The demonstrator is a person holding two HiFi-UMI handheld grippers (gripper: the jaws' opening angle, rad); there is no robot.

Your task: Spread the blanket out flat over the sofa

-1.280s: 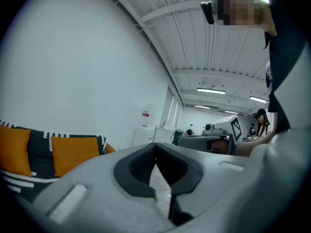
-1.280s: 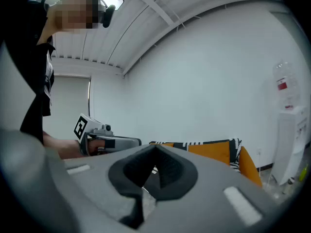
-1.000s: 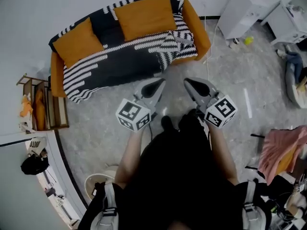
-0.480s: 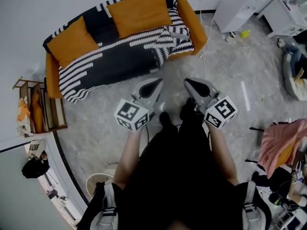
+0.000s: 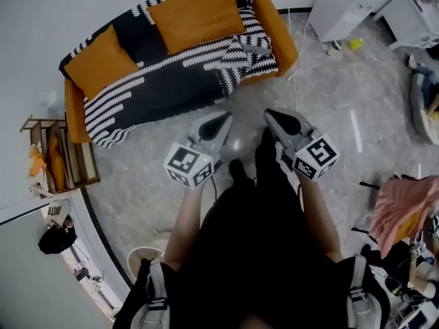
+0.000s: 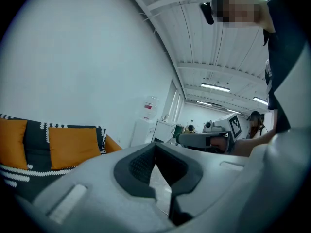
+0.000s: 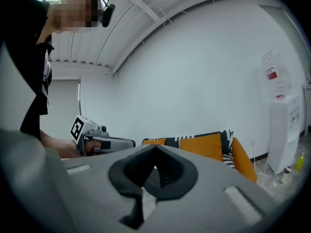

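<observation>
Left gripper (image 5: 221,120) and right gripper (image 5: 276,116) held side by side over the floor, tips toward the sofa (image 5: 278,31), well apart from it. Each has its jaws closed together with nothing between them. Blanket (image 5: 171,84), black with white stripes, lies over the sofa's seat and backrest; it is bunched in a fold near the right end and one corner hangs down to the floor at the front left. Two orange cushions (image 5: 195,18) lean on the backrest on top of it. A wooden rack (image 5: 65,160) just beside the sofa's left end holds orange items, kind unclear. A round white tub (image 5: 145,259) sits by the person's leg, contents hidden. A white cabinet (image 5: 343,5) stands to the right.
</observation>
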